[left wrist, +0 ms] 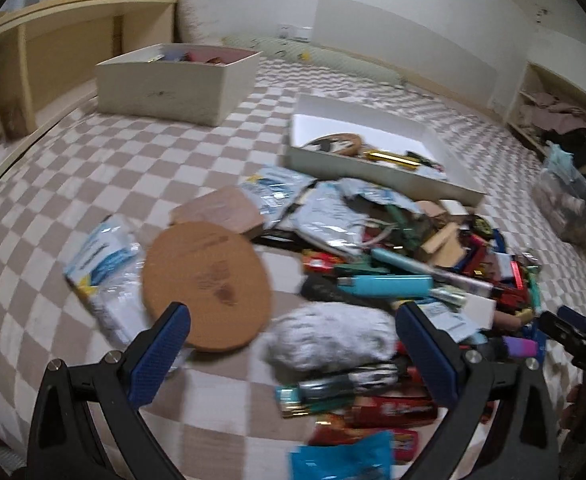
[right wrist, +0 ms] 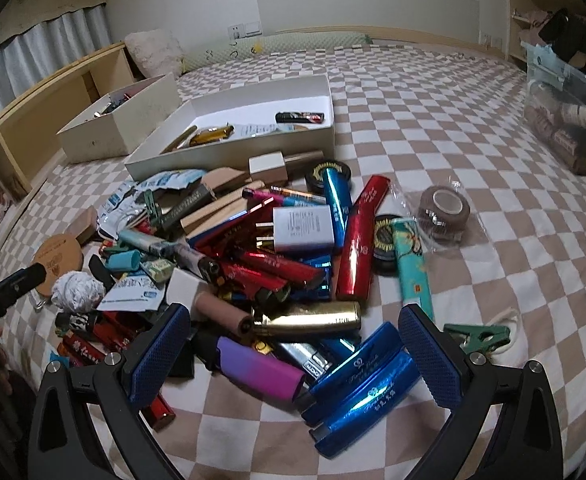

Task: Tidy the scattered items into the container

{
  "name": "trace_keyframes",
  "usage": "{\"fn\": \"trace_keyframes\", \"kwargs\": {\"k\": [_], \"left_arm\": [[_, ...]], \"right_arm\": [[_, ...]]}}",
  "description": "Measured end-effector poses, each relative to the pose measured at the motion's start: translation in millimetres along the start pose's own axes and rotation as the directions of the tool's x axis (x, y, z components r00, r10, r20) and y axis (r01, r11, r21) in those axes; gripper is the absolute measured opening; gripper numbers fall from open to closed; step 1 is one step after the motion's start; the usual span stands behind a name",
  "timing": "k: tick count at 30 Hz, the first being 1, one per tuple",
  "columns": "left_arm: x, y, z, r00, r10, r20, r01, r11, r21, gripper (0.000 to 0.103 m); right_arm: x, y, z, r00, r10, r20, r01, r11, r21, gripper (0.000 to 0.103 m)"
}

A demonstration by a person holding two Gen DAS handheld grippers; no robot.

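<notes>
Left gripper [left wrist: 293, 344]: jaws spread wide, nothing between them, hovering low over the near edge of the pile [left wrist: 413, 272]. A grey fuzzy ball [left wrist: 329, 338] lies below the gap; a round cork coaster [left wrist: 207, 284] sits just beside the left finger.

Right gripper [right wrist: 293, 344]: also wide open and empty, poised above a purple lighter [right wrist: 261, 368] and blue lighters [right wrist: 365, 392].

Shallow white tray [right wrist: 229, 148] beyond the pile, touching it: holds a few lighters and a paper slip, mostly bare floor. Deeper white box [left wrist: 173, 88] farther back left, some small items inside, too blurred to name.

Everything rests on a checkered blanket [right wrist: 473, 320]. A tape roll [right wrist: 445, 212] in clear wrap and a green clip [right wrist: 481, 336] lie apart on the right.
</notes>
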State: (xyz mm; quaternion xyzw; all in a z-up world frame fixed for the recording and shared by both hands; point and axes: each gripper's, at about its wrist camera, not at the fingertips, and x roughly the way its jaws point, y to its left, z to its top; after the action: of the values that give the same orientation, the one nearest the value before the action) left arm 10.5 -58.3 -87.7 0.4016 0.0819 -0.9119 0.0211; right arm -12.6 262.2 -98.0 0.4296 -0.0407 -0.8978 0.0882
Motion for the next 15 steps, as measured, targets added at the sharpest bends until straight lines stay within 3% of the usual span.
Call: {"fn": "trace_keyframes", "kwargs": {"k": [7,15], "left_arm": [[8.8,23.6,6.4,0.995,0.097,-0.019,-0.098,0.995,-0.024,0.103],[40.9,5.2,22.4,0.971,0.232,-0.062,-0.224,0.968,0.117,0.103]], "right_arm": [[1.5,-8.3,-2.7,1.0,-0.001,-0.011,0.001,1.0,0.012,0.103],[7.7,-15.1,-4.7,0.999,-0.005,-0.044,0.006,1.0,0.02,0.103]]}}
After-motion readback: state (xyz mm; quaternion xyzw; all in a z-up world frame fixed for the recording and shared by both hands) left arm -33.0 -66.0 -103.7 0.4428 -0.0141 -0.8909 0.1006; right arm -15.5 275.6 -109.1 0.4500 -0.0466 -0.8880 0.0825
